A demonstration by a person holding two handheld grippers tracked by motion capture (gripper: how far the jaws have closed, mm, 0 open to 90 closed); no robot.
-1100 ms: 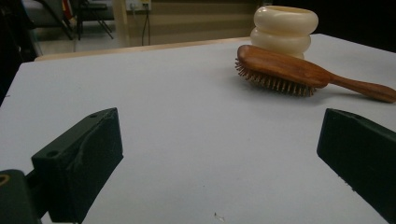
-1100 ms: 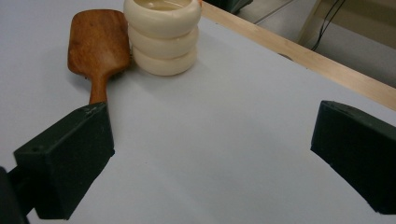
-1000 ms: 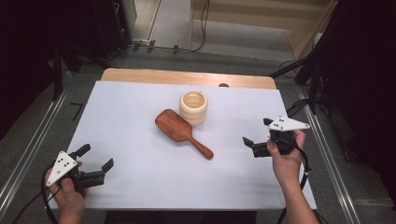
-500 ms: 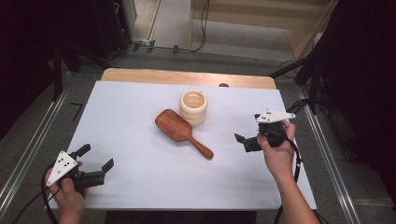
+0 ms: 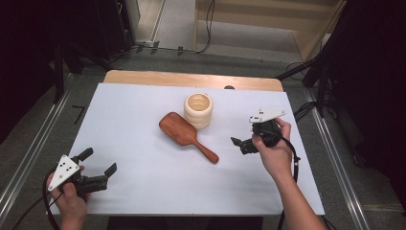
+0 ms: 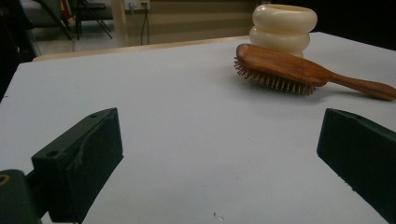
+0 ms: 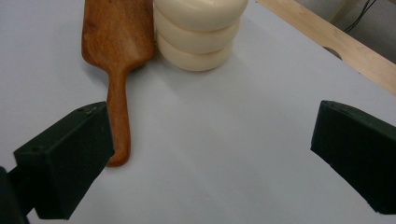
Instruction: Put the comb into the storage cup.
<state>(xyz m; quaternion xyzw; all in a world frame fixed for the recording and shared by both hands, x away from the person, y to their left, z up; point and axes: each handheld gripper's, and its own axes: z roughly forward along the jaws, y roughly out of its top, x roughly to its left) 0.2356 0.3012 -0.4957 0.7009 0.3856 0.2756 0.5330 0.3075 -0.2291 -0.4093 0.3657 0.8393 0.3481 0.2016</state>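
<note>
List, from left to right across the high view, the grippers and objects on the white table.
left gripper → wooden hairbrush → cream ribbed cup → right gripper

Your high view looks down and forward over the whole desk [image 5: 143,191]. Both gripper views sit low and close, looking along their jaws; all three share the wooden hairbrush [image 5: 184,134] and cream ribbed cup [image 5: 198,109].
</note>
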